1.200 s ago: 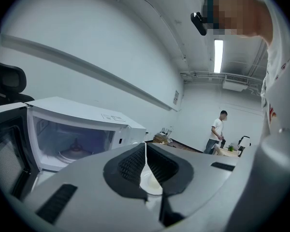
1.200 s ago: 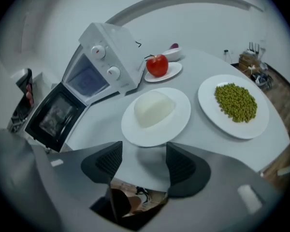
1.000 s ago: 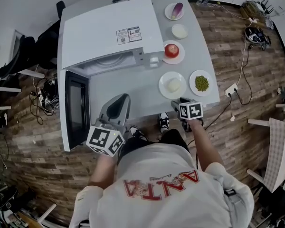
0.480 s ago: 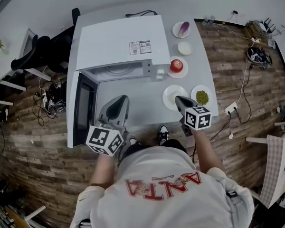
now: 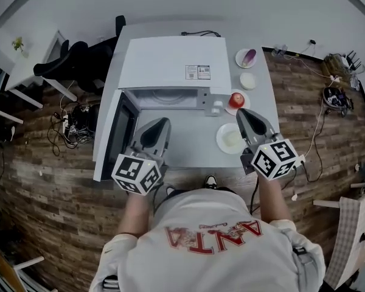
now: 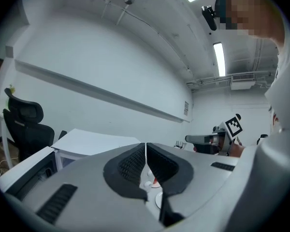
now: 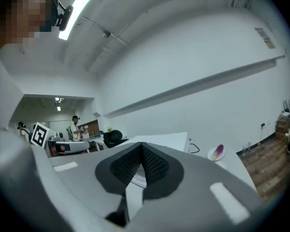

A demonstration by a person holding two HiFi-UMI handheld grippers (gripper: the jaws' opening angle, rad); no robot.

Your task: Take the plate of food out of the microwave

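- The microwave (image 5: 170, 62) stands ahead of both tools with its door (image 5: 117, 135) swung wide open, out past the left tool (image 5: 160, 123).
- Its inside shows pale walls and a round glass tray, with no plate on it as far as the head view shows.
- The plate of food (image 5: 230, 140) sits on the worktop (image 5: 188, 142), just inside the right tool (image 5: 244, 112) and a little behind its tip, well clear of the oven.
- So the taking-out looks done; nothing seems left except perhaps shutting the door, which the task does not ask for.
- The left tool is closed, its ribbed black pads meeting in a thin seam with nothing between them.
- The right tool is likewise closed and empty, its dotted pads pressed tip to tip.
- The plate is round, white and smooth, likely glazed ceramic, carrying a pale soft-looking mound.
- Beyond the right tool's tip a shiny red apple (image 5: 236, 98) rests on another white plate.
- The microwave is a boxy white case with a dark glass door; the worktop is flat, matt and pale grey.
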